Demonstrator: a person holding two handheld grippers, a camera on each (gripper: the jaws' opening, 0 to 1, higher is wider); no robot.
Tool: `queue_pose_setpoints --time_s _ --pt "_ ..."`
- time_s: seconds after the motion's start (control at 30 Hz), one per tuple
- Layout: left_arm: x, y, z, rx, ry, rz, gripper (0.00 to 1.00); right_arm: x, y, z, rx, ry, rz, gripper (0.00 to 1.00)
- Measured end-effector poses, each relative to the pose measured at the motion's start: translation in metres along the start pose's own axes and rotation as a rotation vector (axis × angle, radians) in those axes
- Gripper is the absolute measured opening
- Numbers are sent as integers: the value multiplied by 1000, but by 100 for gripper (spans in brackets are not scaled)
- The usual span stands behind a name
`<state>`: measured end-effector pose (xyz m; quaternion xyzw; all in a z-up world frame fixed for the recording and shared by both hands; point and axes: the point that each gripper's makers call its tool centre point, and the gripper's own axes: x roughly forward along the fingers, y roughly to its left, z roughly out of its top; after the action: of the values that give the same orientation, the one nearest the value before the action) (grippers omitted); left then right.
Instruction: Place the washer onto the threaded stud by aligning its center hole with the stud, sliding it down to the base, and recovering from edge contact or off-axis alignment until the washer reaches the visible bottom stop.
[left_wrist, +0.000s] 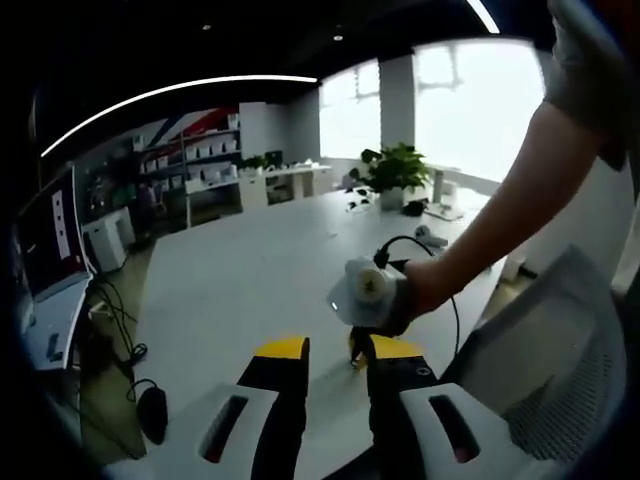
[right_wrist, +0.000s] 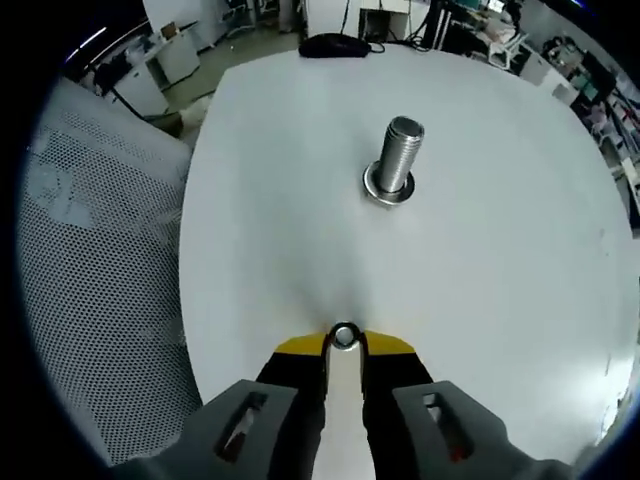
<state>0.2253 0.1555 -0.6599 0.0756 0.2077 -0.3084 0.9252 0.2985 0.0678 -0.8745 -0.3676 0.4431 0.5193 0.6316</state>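
In the right gripper view the right gripper (right_wrist: 344, 340) has its yellow-tipped jaws pinched on a small metal washer (right_wrist: 344, 335), held at the very tips with its hole facing the camera, so its flat faces look roughly along the jaws. Beyond it on the white table (right_wrist: 500, 260) the threaded stud (right_wrist: 398, 150) stands upright, its long axis rising off the tabletop and leaning slightly to the upper right of the view, with a flat ring-shaped base (right_wrist: 388, 190) around its foot. Washer and stud are well apart. A grey mesh chair (right_wrist: 90, 260) sits off the table's left edge.

The left gripper view gives the wider room. The left gripper (left_wrist: 335, 352) has its jaws spread with nothing between them. Just beyond them the person's hand (left_wrist: 425, 285) holds the other gripper over the table. Farther off stand a potted plant (left_wrist: 392, 172), shelving (left_wrist: 200, 165) and bright windows (left_wrist: 470, 100); a monitor (left_wrist: 50, 235) stands at the left
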Motion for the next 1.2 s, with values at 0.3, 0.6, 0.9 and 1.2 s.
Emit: queue_pose_setpoints --time_s 0.3,0.6,0.9,1.2 --pt "1 0 -2 -2 13 2 20 -21 -7 -17 80 -52 -13 13" --pt "1 0 -3 -4 20 1 20 -48 -27 -48 150 -76 -61 13" --pt "2 2 -2 -5 21 8 20 -62 -41 -69 199 -77 -85 13" --pt "4 -1 -6 8 45 -2 20 -73 -54 -69 206 -91 -117 13"
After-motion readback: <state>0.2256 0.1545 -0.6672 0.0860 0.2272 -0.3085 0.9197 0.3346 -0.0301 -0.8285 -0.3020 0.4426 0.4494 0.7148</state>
